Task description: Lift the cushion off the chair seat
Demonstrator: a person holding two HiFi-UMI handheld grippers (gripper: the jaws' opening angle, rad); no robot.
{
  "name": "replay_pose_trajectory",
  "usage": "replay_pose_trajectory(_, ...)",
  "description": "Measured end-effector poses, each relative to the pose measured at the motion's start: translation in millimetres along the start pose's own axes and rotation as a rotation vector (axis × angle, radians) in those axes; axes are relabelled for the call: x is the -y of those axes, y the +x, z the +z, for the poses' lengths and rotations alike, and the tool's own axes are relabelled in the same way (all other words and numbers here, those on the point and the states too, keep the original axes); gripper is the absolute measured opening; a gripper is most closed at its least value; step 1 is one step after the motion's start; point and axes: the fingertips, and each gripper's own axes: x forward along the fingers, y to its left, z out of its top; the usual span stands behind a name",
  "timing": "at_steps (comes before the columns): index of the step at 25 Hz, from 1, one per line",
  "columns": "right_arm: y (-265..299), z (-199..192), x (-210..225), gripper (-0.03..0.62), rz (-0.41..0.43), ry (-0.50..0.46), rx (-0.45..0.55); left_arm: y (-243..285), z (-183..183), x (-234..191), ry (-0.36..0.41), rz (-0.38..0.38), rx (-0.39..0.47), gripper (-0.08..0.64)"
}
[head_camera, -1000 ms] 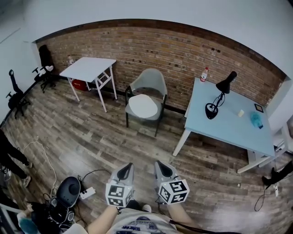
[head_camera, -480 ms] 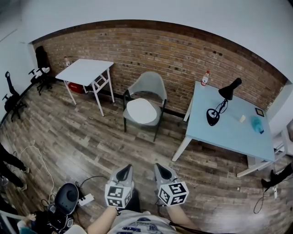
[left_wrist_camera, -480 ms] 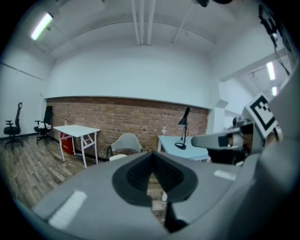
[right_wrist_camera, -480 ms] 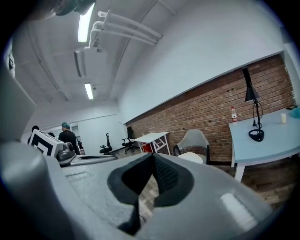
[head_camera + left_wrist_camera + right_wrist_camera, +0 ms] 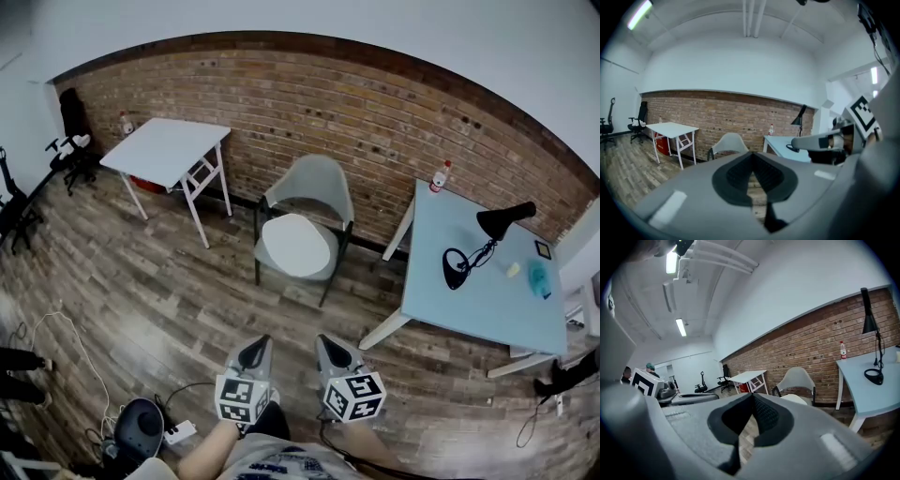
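Side by side, the grey plastic left gripper (image 5: 257,344) and right gripper (image 5: 328,342) press their ridged black pads together on nothing, above a streaky wood-plank floor (image 5: 169,281). Well beyond them, the rounded white cushion (image 5: 295,246) lies flat on the curved grey shell chair (image 5: 314,180), which stands against a rough brick wall (image 5: 375,112).

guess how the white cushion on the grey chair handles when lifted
The thin white oval cushion looks light and may flop at unsupported edges. Nothing visibly ties it to the grey plastic chair, so a push could slide it.
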Motion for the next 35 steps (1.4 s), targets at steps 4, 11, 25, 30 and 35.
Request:
replay_pose_trajectory(4,66,21,5,-0.002,-0.005,-0.009,-0.001,42,18,-54,0.006,-0.01,-0.006,-0.009)
replay_pose_trajectory(11,144,48,12,-0.002,-0.038,-0.013,0.007,95,35,-124,-0.002,-0.036,-0.016,-0.009)
replay_pose_trajectory(25,218,73,80,-0.002,-0.1,-0.021,-0.019,178,55,-195,-0.015,0.023,-0.029,-0.009)
replay_pose_trajectory(30,260,83,125,-0.002,-0.087,0.001,-0.035,237,60,-200,-0.007,0.016,-0.063,-0.009)
replay_pose_trajectory(35,303,96,181,-0.002,-0.077,0.033,-0.047,301,67,-210,0.006,0.037,-0.097,-0.009)
